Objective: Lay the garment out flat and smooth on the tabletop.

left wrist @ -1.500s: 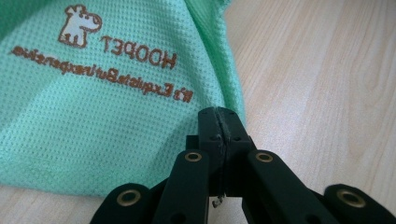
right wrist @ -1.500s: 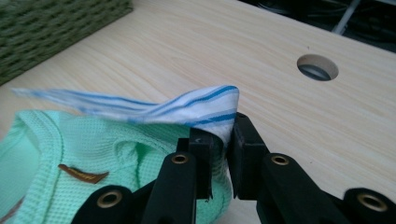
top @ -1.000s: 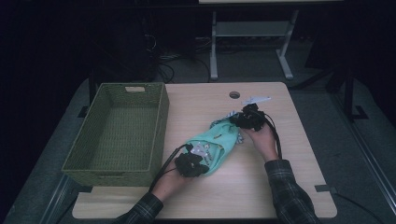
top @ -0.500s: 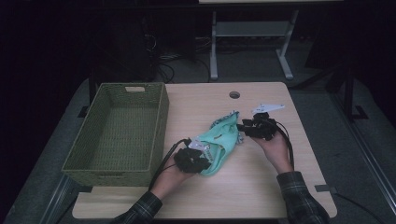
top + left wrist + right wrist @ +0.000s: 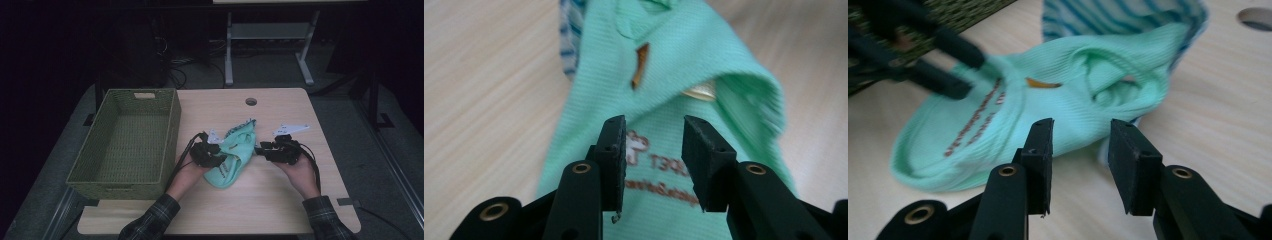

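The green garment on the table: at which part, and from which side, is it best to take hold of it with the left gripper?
Probably the near, printed end of the green garment, where the cloth lies flat in layers. The left gripper already faces it, its jaws just opened with nothing pinched. Come low from the wicker basket side and pinch the long folded edge. The bunched far end seems harder to pinch cleanly.

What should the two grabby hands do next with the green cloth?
Probably the right gripper should ease forward and close on the near edge of the folded mint-green knit cloth. Its jaws are open just short of the cloth, and the left gripper, jaws just opened, grips nothing either, beside the woven green basket.
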Motion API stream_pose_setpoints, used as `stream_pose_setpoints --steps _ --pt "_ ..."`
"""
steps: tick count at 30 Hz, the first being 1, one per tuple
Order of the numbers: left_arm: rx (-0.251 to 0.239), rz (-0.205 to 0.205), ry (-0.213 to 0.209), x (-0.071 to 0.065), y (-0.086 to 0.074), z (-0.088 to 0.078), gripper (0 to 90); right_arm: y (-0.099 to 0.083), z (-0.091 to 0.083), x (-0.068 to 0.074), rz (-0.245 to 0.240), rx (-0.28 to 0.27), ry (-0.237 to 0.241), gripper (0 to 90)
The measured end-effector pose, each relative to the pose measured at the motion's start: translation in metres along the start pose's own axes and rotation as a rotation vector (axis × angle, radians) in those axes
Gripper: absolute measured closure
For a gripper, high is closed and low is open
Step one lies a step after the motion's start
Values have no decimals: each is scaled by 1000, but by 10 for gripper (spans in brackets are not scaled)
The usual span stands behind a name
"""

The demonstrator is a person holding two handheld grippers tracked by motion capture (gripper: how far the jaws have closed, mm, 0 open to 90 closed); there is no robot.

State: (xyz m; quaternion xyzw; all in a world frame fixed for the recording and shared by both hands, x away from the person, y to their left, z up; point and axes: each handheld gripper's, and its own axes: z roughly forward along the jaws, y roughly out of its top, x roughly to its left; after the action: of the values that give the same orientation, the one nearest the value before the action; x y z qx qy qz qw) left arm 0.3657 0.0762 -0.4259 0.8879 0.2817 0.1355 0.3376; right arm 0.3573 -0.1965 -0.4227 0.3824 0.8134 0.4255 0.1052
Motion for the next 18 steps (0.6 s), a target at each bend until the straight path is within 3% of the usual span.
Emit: stream_pose_setpoints --steps 6,10,11,16,18 --pt "1 -23 24 11 2 5 614 -7 3 23 -16 21 61 662" --pt "-5 -53 22 18 2 6 674 -10 9 41 -35 43 123 731" --pt "-9 -64 24 19 1 6 705 -10 14 50 -60 47 143 782" --pt "-4 -72 13 19 1 7 719 -10 28 67 -93 77 181 871" --pt "-4 -72 19 20 2 6 718 -12 41 81 -120 101 208 896"
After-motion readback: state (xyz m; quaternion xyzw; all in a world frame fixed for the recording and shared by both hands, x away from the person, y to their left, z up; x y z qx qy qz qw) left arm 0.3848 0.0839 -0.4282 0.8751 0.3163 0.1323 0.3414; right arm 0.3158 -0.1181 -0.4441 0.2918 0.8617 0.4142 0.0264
